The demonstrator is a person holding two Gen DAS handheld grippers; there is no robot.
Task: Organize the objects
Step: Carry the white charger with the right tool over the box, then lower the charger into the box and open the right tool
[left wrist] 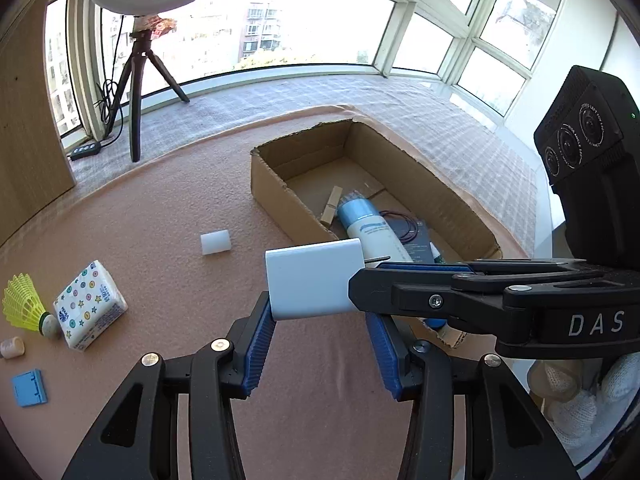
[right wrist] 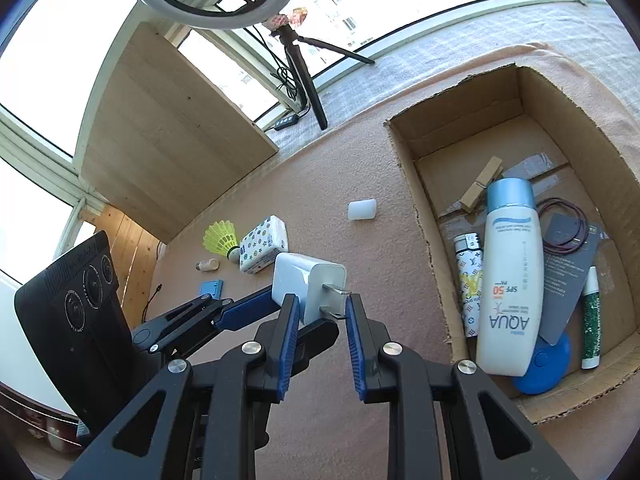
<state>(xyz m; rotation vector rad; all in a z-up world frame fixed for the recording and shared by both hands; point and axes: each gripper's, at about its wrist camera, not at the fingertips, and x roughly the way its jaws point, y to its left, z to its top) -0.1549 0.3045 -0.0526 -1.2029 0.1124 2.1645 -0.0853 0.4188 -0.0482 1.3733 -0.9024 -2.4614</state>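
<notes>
Both claws are sharing one white charger (left wrist: pixel 310 282), carrying it above the table (left wrist: pixel 168 216) toward the cardboard box (left wrist: pixel 280 190). Left claw (left wrist: pixel 320 316) is pinching the charger body across its sides; right claw (right wrist: pixel 322 312) is narrowed around the metal prongs at the plug end, whether the pads are actually biting the prongs I cannot tell.

Step in hand, as I judge it: transport of the charger to the box, which is sitting at 2 o'clock of it in the right wrist view. Next move is calling for clearing the near box wall, then spreading both claws together over a free patch of the floor.

Box is already holding a sunscreen bottle (right wrist: pixel 510 272), clothespin (right wrist: pixel 480 184), lighter (right wrist: pixel 469 280), dark card (right wrist: pixel 568 272), blue disc (right wrist: pixel 542 364), green tube (right wrist: pixel 591 316) and hair ties (right wrist: pixel 564 224).

Still out on the table at 9 o'clock: tissue pack (left wrist: pixel 90 304), shuttlecock (left wrist: pixel 26 300), white block (left wrist: pixel 216 242).
</notes>
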